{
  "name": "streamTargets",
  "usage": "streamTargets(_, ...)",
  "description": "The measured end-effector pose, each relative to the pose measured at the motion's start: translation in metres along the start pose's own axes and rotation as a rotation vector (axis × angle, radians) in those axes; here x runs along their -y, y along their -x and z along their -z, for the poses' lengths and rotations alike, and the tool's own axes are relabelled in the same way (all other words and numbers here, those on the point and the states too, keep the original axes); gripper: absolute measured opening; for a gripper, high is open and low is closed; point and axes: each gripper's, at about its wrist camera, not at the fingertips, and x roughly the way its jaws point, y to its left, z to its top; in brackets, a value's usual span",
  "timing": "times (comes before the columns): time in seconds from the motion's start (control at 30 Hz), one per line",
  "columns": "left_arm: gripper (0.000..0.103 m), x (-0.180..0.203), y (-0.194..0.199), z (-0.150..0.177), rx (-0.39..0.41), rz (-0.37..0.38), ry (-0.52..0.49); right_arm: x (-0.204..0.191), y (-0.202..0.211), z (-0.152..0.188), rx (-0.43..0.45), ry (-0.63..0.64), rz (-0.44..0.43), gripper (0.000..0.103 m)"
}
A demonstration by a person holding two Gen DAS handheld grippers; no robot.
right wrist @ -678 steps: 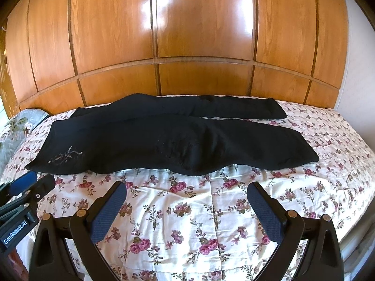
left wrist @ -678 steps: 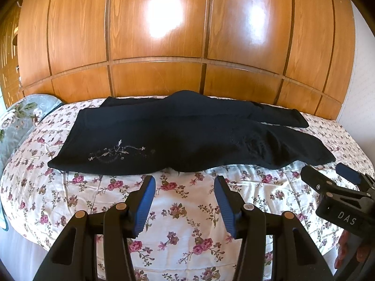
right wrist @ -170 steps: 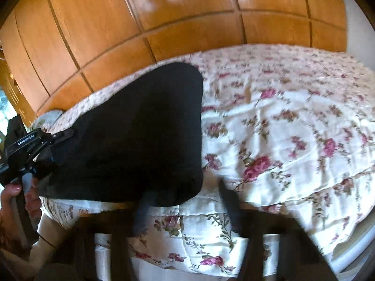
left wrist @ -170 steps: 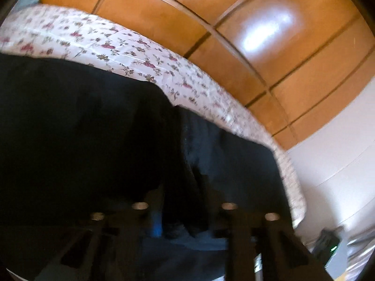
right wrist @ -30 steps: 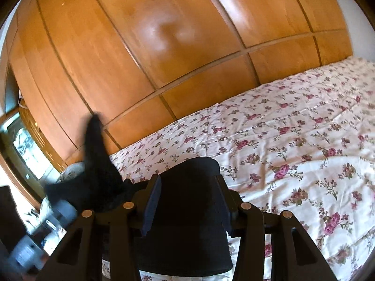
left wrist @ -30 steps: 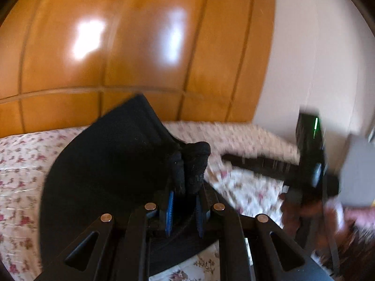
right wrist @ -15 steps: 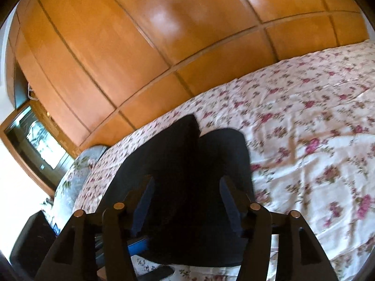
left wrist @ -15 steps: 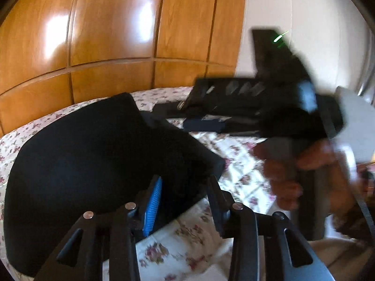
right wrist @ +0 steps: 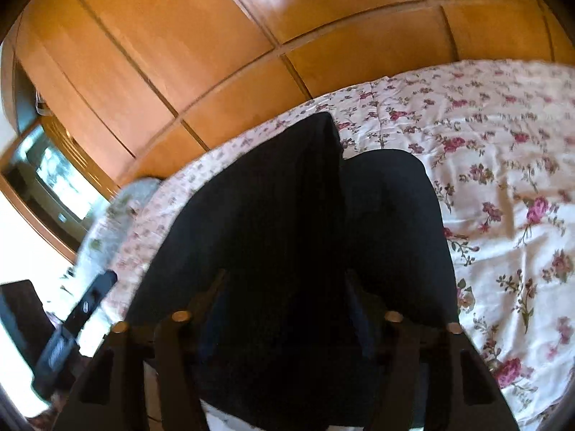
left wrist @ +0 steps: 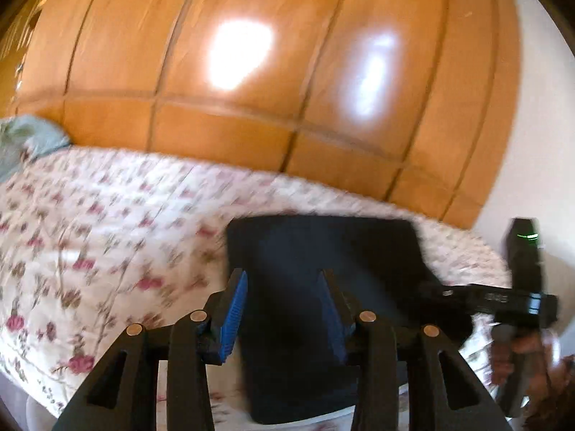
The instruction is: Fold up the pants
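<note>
a: where were the pants?

b: folded into a dark block on the floral bedspread, near the bed's front edge, with the wooden wardrobe panels behind. in the right wrist view the black cloth filled the middle of the frame, one layer lapping over another along a ridge.

a: and the left gripper?

b: it pointed forward over the fold, jaws set apart, blue pads showing, nothing pinched between them. the view was blurred.

a: the right gripper?

b: it sat low and close over the cloth, fingers spread to either side with dark fabric lying between them. i couldn't tell whether the pads actually touched it.

a: could each tool see the other?

b: yes. the right gripper showed at the right edge of the left view, gripped by a hand. the left one appeared at the lower left of the right view.
</note>
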Motion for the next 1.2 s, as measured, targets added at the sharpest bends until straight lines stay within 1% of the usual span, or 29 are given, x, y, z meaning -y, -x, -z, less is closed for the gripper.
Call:
streamTargets(0.03,0.041,-0.005,-0.007,0.004,-0.036,-0.020,-0.002,-0.004,-0.001,0.001,-0.007,0.022,0.005,0.015)
streamTargets(0.07,0.041,-0.008,-0.012,0.009,-0.060,-0.014,0.006,-0.007,0.001,0.000,0.002,0.023,-0.016,0.012)
streamTargets(0.13,0.041,-0.005,-0.011,0.012,-0.044,0.001,0.003,-0.014,0.011,-0.003,0.031,0.045,-0.043,0.011)
streamTargets(0.17,0.041,0.000,-0.008,0.013,-0.032,0.009,-0.011,-0.020,0.022,-0.007,0.055,0.073,-0.043,0.010)
streamTargets(0.27,0.041,0.026,-0.002,0.007,-0.002,0.049,-0.095,-0.029,0.050,-0.019,0.111,0.116,-0.038,0.008)
streamTargets(0.37,0.041,0.057,0.001,0.004,0.016,0.084,-0.181,-0.028,0.073,-0.030,0.160,0.109,-0.034,0.007)
streamTargets(0.43,0.041,0.076,0.005,-0.003,0.021,0.116,-0.212,-0.022,0.084,-0.036,0.182,0.095,-0.023,0.007)
streamTargets(0.5,0.041,0.091,0.002,-0.003,0.008,0.131,-0.252,-0.014,0.088,-0.039,0.183,0.080,-0.001,0.007)
streamTargets(0.53,0.041,0.098,-0.004,-0.002,-0.012,0.130,-0.276,-0.004,0.086,-0.037,0.174,0.063,0.027,0.007)
streamTargets(0.63,0.041,0.110,-0.024,0.012,-0.099,0.124,-0.324,0.028,0.069,-0.026,0.112,-0.009,0.091,0.005)
streamTargets(0.67,0.041,0.113,-0.029,0.018,-0.116,0.116,-0.338,0.038,0.060,-0.021,0.084,-0.033,0.121,0.000)
streamTargets(0.7,0.041,0.115,-0.034,0.024,-0.129,0.109,-0.354,0.051,0.052,-0.016,0.057,-0.060,0.138,0.000)
streamTargets(0.73,0.041,0.118,-0.038,0.031,-0.142,0.101,-0.379,0.061,0.045,-0.010,0.043,-0.098,0.108,0.000)
streamTargets(0.77,0.041,0.121,-0.040,0.038,-0.131,0.084,-0.411,0.068,0.041,-0.006,0.046,-0.126,0.088,0.000)
streamTargets(0.8,0.042,0.124,-0.038,0.042,-0.109,0.075,-0.435,0.074,0.040,-0.001,0.067,-0.162,0.063,0.000)
streamTargets(0.83,0.042,0.127,-0.037,0.045,-0.102,0.069,-0.452,0.074,0.041,0.000,0.080,-0.164,0.060,0.000)
streamTargets(0.9,0.042,0.127,-0.035,0.042,-0.112,0.077,-0.443,0.069,0.043,-0.001,0.088,-0.144,0.076,0.001)
streamTargets(0.97,0.042,0.121,-0.032,0.029,-0.137,0.115,-0.382,0.062,0.052,-0.008,0.096,-0.130,0.112,0.003)
streamTargets(1.03,0.042,0.112,-0.028,0.014,-0.145,0.140,-0.327,0.050,0.069,-0.016,0.147,-0.092,0.148,0.004)
streamTargets(1.1,0.042,0.102,-0.019,-0.002,-0.123,0.130,-0.279,0.031,0.082,-0.028,0.200,-0.027,0.154,0.004)
streamTargets(1.13,0.044,0.097,-0.017,-0.012,-0.109,0.116,-0.256,0.021,0.086,-0.034,0.213,0.011,0.150,0.007)
streamTargets(1.2,0.044,0.090,-0.021,-0.026,-0.112,0.094,-0.232,-0.002,0.083,-0.044,0.197,0.083,0.131,0.024)
